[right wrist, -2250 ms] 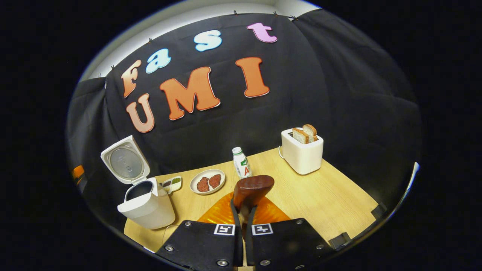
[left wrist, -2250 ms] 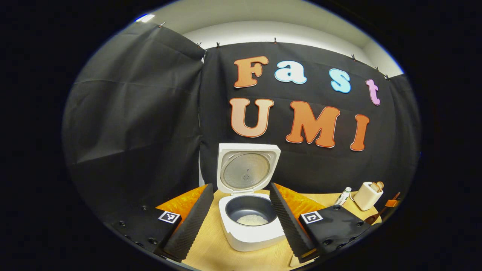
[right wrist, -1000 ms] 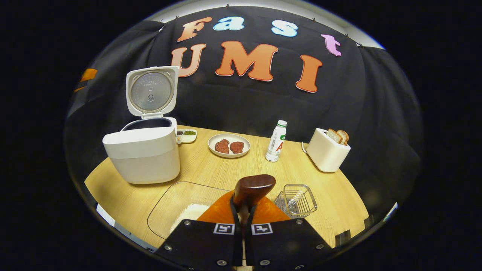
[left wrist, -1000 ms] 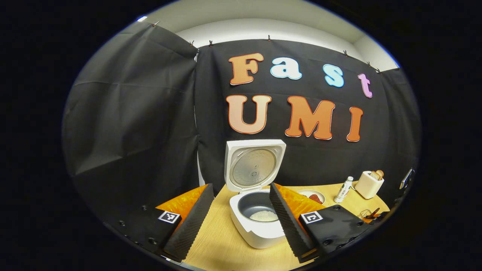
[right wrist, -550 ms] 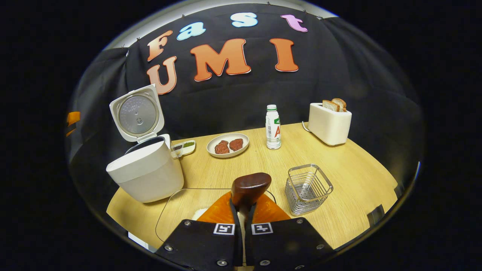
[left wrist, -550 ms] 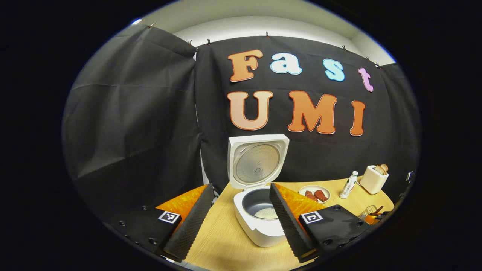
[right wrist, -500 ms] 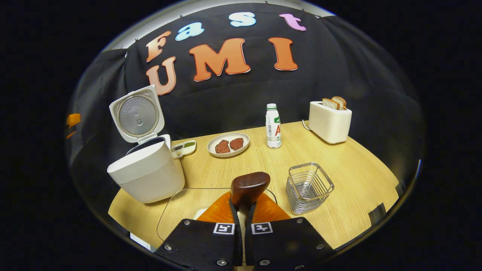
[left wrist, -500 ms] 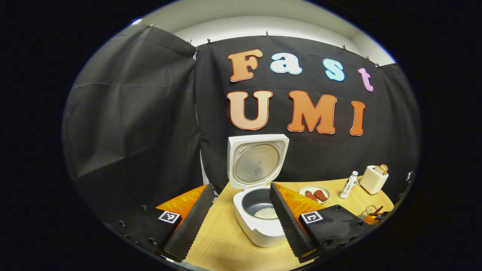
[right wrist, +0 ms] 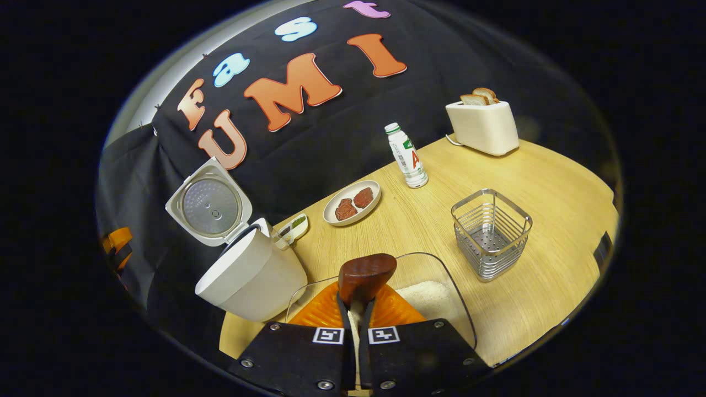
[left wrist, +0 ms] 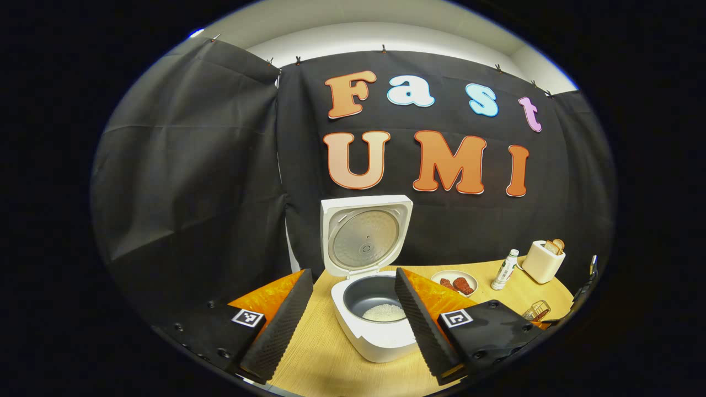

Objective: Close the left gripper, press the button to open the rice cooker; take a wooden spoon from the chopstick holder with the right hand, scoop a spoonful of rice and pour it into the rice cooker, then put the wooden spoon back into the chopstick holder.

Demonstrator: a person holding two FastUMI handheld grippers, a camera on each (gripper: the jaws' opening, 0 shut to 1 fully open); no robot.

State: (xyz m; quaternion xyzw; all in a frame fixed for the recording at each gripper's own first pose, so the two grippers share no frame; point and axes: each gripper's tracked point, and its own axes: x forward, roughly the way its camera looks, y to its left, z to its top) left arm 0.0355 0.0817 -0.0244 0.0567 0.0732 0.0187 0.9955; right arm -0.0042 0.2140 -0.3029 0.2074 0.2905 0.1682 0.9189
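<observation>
The white rice cooker (left wrist: 375,325) stands with its lid (left wrist: 365,234) up and a little rice in its dark pot (left wrist: 384,312). My left gripper (left wrist: 353,325) is open, one finger at each side of the cooker's front. My right gripper (right wrist: 357,314) is shut on the wooden spoon (right wrist: 366,274), whose dark bowl sticks up above the glass dish of rice (right wrist: 424,295). The wire chopstick holder (right wrist: 490,231) stands to the right of the dish. The cooker (right wrist: 251,275) also shows at the left of the right gripper view.
On the wooden table (right wrist: 551,182) at the back stand a plate with two pieces of meat (right wrist: 352,203), a small bottle (right wrist: 407,156), a toaster with bread (right wrist: 482,124) and a small divided dish (right wrist: 292,227). The table's edge runs near the glass dish.
My right gripper has tilted and swung with the spoon, coming over the glass dish; the holder now lies farther right. The left gripper's view has shifted a little; it stays open.
</observation>
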